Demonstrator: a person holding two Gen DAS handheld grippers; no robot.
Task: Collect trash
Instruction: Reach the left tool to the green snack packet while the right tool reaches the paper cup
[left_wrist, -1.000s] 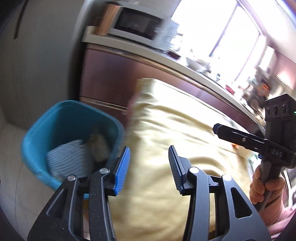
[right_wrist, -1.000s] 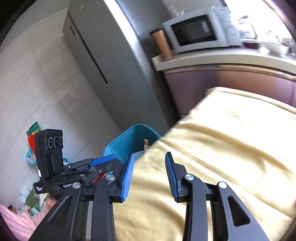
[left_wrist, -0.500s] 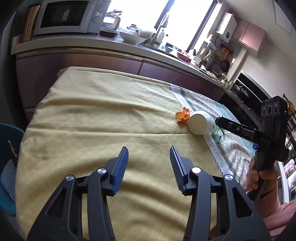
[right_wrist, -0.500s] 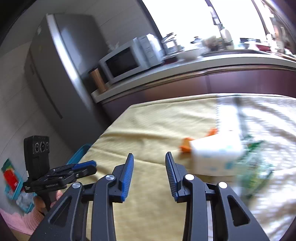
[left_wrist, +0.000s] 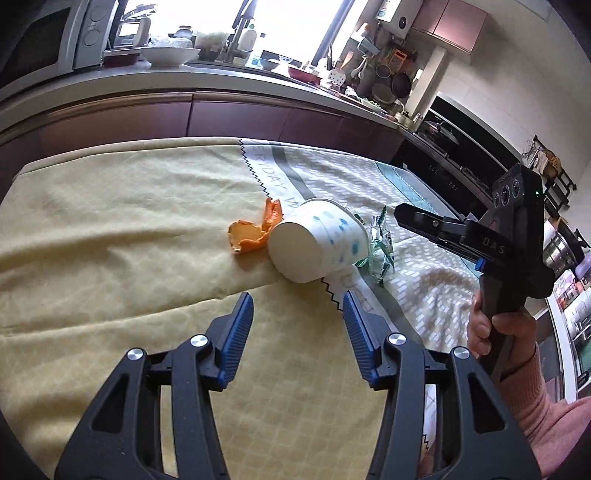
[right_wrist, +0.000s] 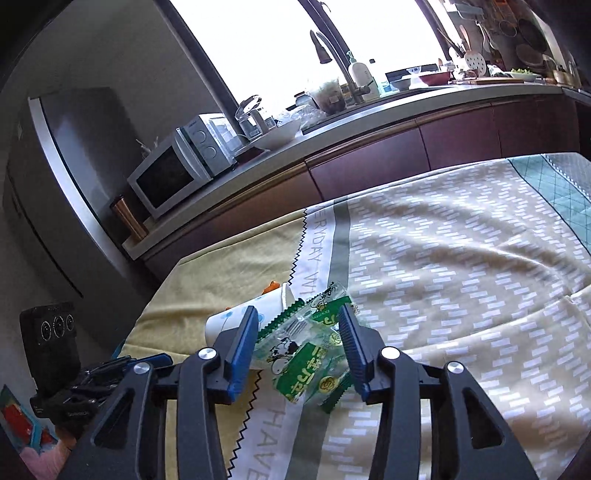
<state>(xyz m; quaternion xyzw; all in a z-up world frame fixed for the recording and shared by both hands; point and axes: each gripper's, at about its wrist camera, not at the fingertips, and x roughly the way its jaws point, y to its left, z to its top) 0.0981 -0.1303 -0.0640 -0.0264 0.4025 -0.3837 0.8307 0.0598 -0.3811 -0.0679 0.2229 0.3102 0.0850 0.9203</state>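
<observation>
A white paper cup with blue spots lies on its side on the tablecloth. Orange peel lies against its left side and a clear green-printed wrapper against its right. My left gripper hovers just short of the cup, its jaws opening with nothing between them. My right gripper hangs over the wrapper, jaws opening; the wrapper shows in the gap between them and the pads do not press on it. The cup lies just left of that wrapper.
A kitchen counter with a microwave, bowls and a sink tap runs behind the table. A grey fridge stands at the left. The right gripper and the hand holding it show at the right in the left wrist view.
Both grippers have swung from the blue bin and table corner to the trash pile. The cup, peel and wrapper are now close in front, and both jaws stand wider.
</observation>
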